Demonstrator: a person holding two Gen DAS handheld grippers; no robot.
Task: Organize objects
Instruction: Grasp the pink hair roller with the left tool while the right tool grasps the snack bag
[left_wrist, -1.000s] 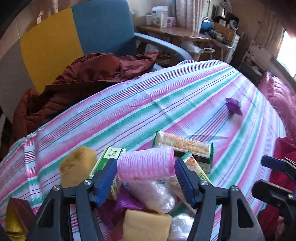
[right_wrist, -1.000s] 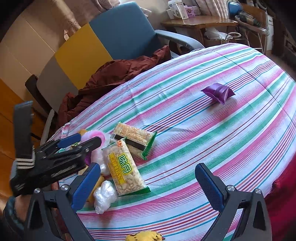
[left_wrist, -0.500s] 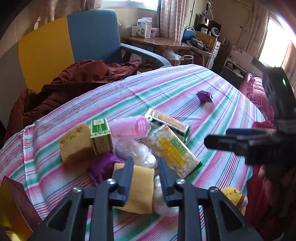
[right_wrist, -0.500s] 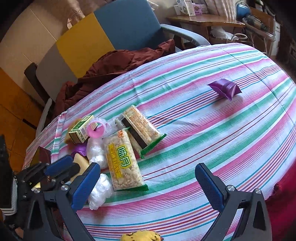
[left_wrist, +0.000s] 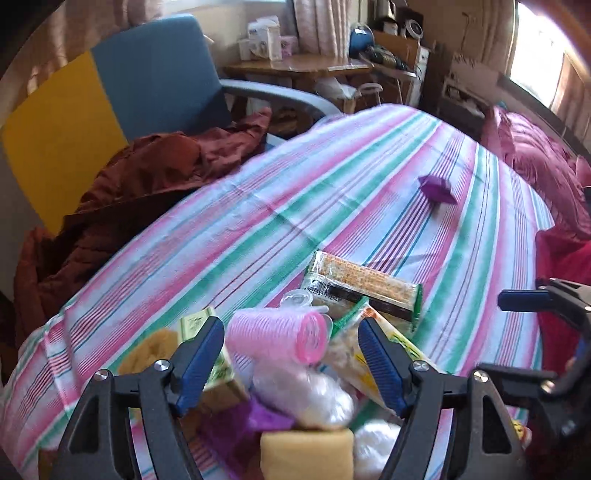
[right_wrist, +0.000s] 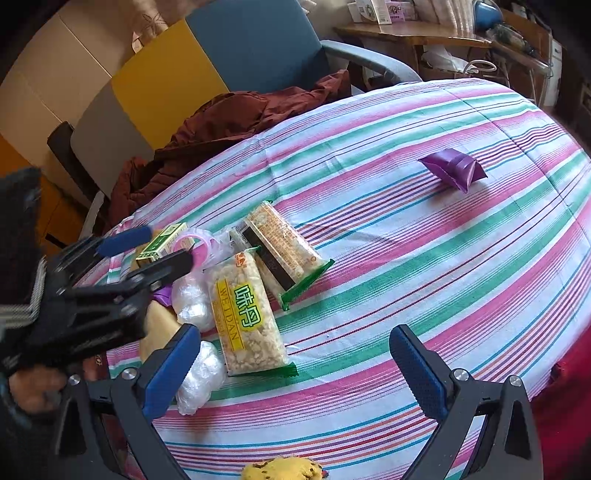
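Note:
On the striped cloth (left_wrist: 369, 177) lies a pile: a pink hair roller (left_wrist: 277, 339), a green box (left_wrist: 218, 369), two snack packs (right_wrist: 284, 247) (right_wrist: 247, 314), clear plastic bundles (left_wrist: 306, 395) and a yellow sponge (left_wrist: 306, 454). My left gripper (left_wrist: 291, 350) stands over the pile, its jaws opening. The roller lies between the blue pads, which do not touch it. In the right wrist view the left gripper (right_wrist: 155, 249) reaches in from the left beside the roller (right_wrist: 197, 245). My right gripper (right_wrist: 293, 369) hovers open near the front edge. A purple pouch (right_wrist: 452, 168) lies alone further back.
A blue and yellow chair (right_wrist: 221, 55) with a brown jacket (right_wrist: 229, 118) stands behind the table. Beyond it is a cluttered wooden desk (left_wrist: 295, 68). Red bedding (left_wrist: 535, 162) lies to the right. A yellow spotted item (right_wrist: 284, 469) sits at the front edge.
The left gripper, round the roller a second ago, pulled back and shut, then came forward again and opened wide around the roller. The right gripper has hardly moved.

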